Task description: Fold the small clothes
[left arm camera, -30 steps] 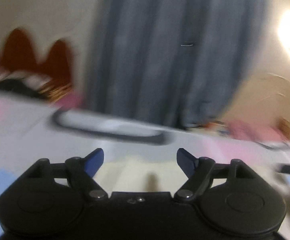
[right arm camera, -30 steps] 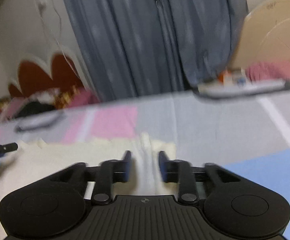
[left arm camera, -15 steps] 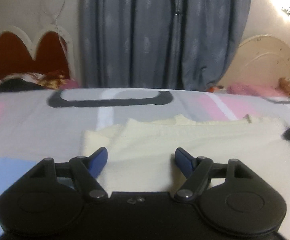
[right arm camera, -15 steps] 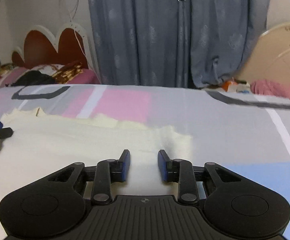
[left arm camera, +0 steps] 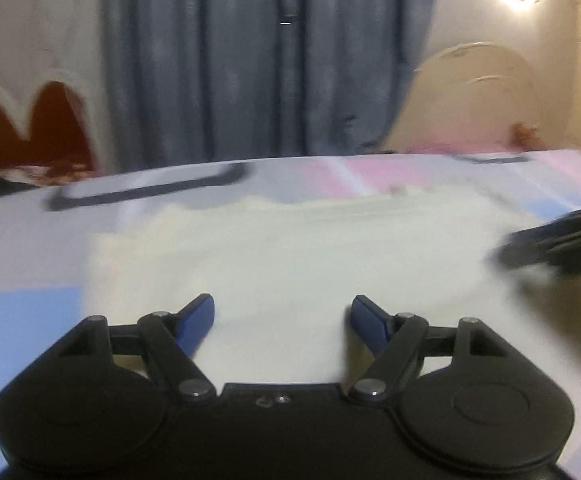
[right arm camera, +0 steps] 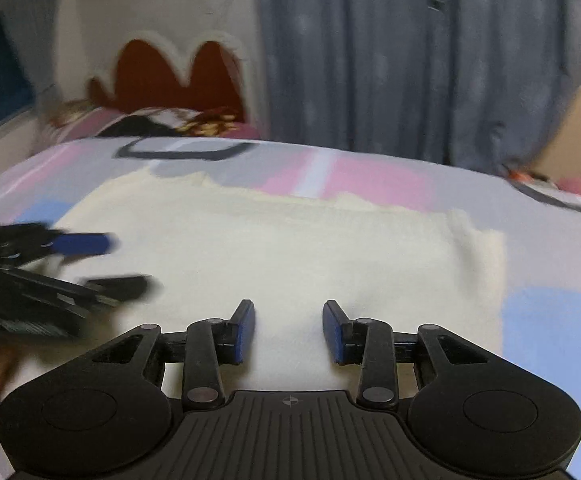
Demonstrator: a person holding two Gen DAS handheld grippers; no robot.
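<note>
Right tongs (right arm camera: pixel 288 330) widened; both open, empty, w/ cream garment (left arm camera: pixel 290 256) just ahead.

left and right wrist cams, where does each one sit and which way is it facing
Left wrist: on the open left gripper, looking across the cream garment toward the curtain; right gripper at right edge.
Right wrist: on the open right gripper, same heading; left gripper enters at left.
Shared: garment, patterned bedsheet, curtain, red headboard.
</note>
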